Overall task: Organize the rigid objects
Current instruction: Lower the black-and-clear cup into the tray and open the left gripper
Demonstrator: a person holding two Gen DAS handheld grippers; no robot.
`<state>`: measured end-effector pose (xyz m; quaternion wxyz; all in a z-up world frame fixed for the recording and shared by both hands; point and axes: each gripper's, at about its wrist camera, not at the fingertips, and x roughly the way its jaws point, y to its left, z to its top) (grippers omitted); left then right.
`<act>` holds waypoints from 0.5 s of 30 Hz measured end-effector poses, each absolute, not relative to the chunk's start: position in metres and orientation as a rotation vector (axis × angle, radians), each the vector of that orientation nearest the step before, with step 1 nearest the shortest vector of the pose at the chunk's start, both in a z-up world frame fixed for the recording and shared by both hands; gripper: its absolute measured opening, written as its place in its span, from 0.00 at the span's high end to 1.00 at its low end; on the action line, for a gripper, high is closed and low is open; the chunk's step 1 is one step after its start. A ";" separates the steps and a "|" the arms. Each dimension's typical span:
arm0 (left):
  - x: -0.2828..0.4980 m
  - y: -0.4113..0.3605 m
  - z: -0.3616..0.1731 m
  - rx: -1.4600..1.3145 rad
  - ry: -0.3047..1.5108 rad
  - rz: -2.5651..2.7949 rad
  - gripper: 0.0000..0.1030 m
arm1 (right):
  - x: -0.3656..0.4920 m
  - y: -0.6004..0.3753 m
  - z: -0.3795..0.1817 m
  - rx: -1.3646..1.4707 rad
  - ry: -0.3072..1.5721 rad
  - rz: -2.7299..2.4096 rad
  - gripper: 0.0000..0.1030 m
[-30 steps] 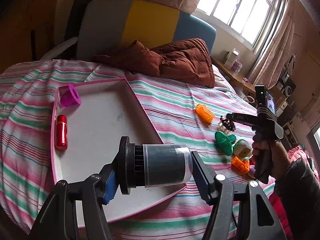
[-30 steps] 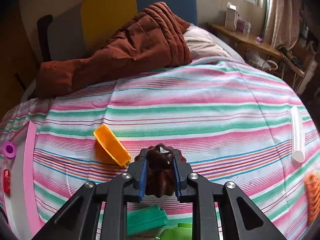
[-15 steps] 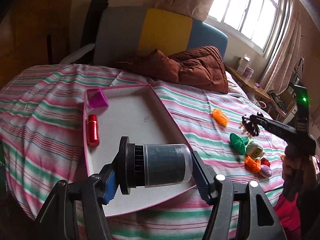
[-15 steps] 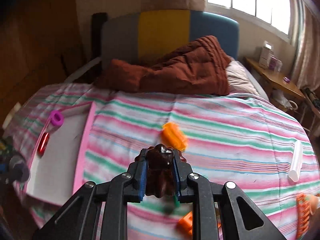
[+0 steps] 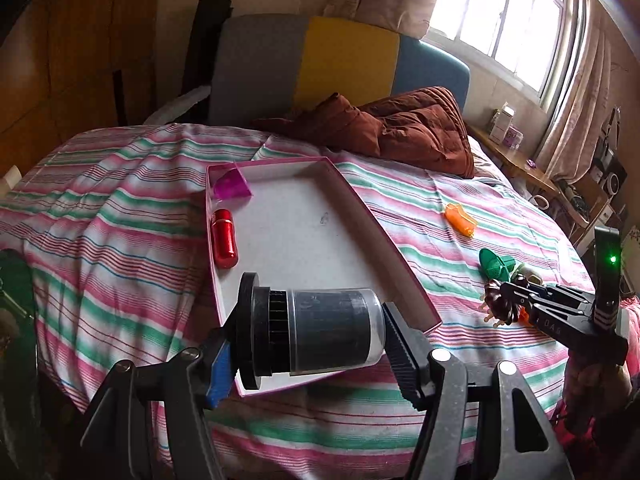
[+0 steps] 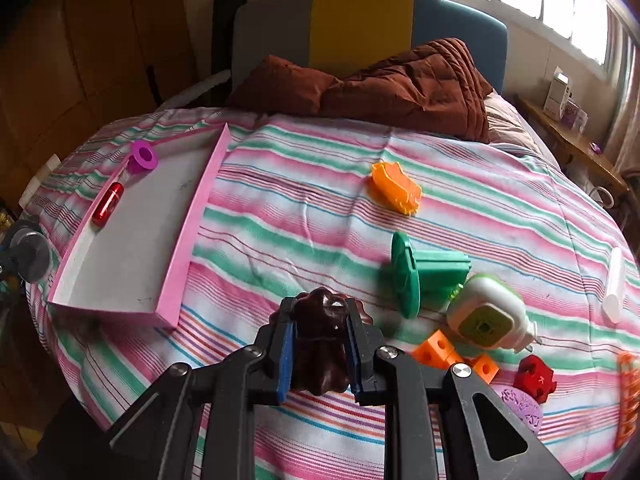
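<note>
Looking through your left wrist view, your left claw [image 5: 308, 340] pinches a dark cylinder with a clear cap [image 5: 316, 336] crosswise at bottom centre, hanging over the near end of the pink-rimmed tray [image 5: 400, 276]. A red capsule [image 5: 224, 238] and a magenta piece [image 5: 232, 186] hug the tray's left wall; the white floor to their right lies open. At right, your right claw [image 5: 500, 304] carries a brown ridged toy [image 5: 500, 302] above the striped bedspread [image 5: 120, 208], just off the tray's right rim. A second ago that claw sat higher and farther from the tray.

Turning to your right wrist view, your right claw [image 6: 320, 344] is pressed onto the brown ridged toy [image 6: 320, 340] at bottom centre. The pink-rimmed tray [image 6: 192, 232] stands at left, its near corner a little upper left of the toy, with bare bedspread [image 6: 280, 216] between. A green flanged piece [image 6: 424, 272], a white-and-green block [image 6: 486, 316] and orange cubes [image 6: 448, 352] crowd the lower right. A second ago only the tray's edge showed at the far left.
</note>
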<state>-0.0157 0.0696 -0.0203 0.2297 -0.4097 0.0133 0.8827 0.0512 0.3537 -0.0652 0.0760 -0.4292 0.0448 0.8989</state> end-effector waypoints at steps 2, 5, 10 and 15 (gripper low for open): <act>-0.015 0.069 -0.021 -1.134 0.036 2.428 0.37 | 0.053 0.354 -0.069 -1.293 0.127 2.692 0.79; -0.015 0.067 -0.023 -1.144 0.030 2.423 0.37 | 0.057 0.355 -0.074 -1.293 0.123 2.695 0.79; -0.024 0.058 -0.030 -1.201 -0.043 2.386 0.37 | 0.061 0.357 -0.076 -1.270 0.119 2.717 0.79; -0.037 0.047 -0.034 -1.254 -0.120 2.358 0.37 | 0.061 0.360 -0.076 -1.258 0.143 2.732 0.79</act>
